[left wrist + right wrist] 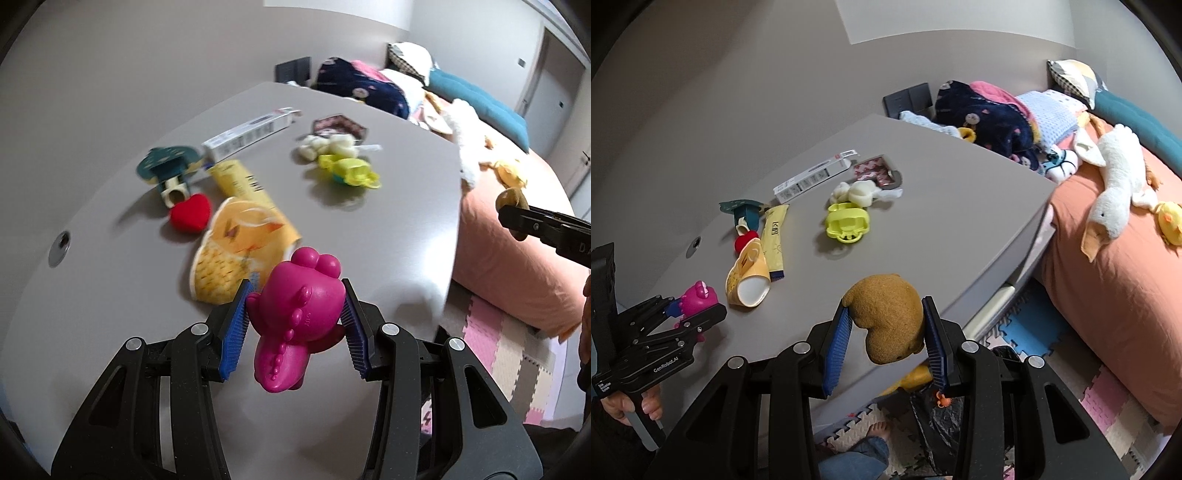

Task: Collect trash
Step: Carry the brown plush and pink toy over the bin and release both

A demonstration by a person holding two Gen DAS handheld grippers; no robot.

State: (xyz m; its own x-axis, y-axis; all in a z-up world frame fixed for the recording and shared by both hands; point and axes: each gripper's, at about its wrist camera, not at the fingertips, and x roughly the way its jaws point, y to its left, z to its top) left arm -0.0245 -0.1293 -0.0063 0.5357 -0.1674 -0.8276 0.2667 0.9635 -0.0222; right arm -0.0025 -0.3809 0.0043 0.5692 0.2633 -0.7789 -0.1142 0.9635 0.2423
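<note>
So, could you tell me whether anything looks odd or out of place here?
Yes: for collecting trash, both grips look odd. The left hand-held gripper is shut on a pink toy figure, the right hand-held gripper on a brown plush, while the tipped paper cup and yellow packet lie on the table.
</note>
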